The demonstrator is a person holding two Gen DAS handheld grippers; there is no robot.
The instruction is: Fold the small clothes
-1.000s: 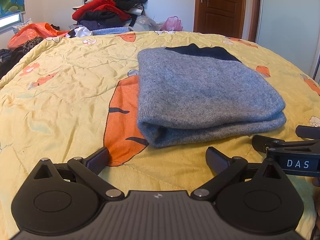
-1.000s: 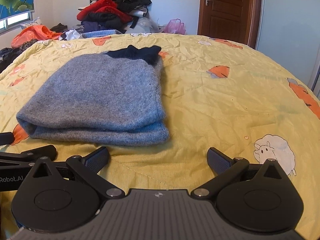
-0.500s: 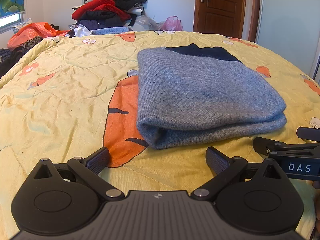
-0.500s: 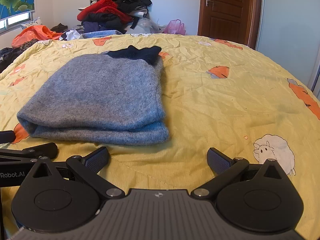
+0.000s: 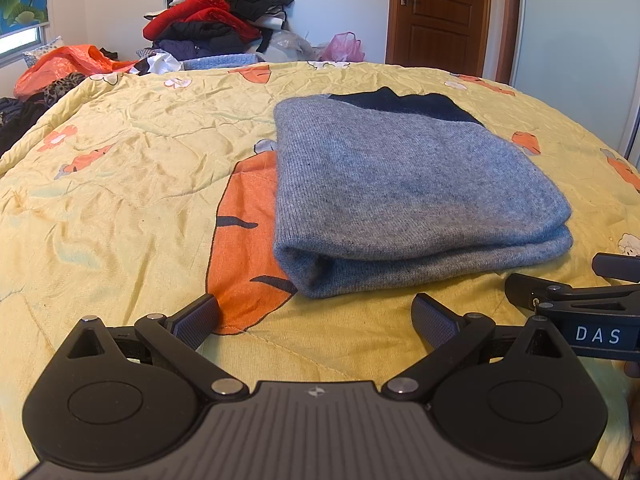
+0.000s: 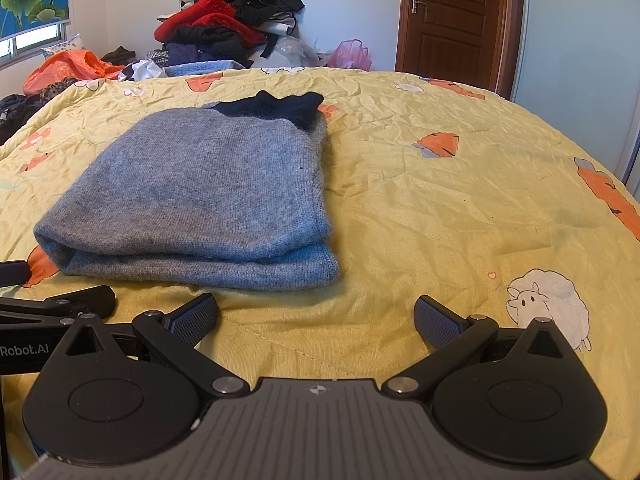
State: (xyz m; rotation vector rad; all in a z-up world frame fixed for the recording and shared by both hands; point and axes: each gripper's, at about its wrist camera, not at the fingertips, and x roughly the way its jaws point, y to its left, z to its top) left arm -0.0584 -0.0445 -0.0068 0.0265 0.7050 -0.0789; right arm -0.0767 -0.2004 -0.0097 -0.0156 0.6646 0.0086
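Both grippers are sitting a touch further back from the folded grey sweater (image 5: 416,196) than a second ago, and the garment itself is lying unchanged on the yellow quilt (image 5: 120,184).

Only the left wrist view is showing the big orange carrot print (image 5: 244,248) poking out from under the sweater's left edge; only the right wrist view is showing the white sheep print (image 6: 548,300) off to the sweater's right. Both views are taking in the clothes pile (image 6: 232,20) and the wooden door (image 6: 452,20) beyond the bed.

The left gripper (image 5: 316,314) is hanging with its jaws spread wide, gripping nothing, just short of the sweater's near fold. The right gripper (image 6: 316,314) is doing the same, fingers released and clear of the cloth, with bare quilt between them. They are hovering low and level, side by side, each one's fingers peeking into the other's view.
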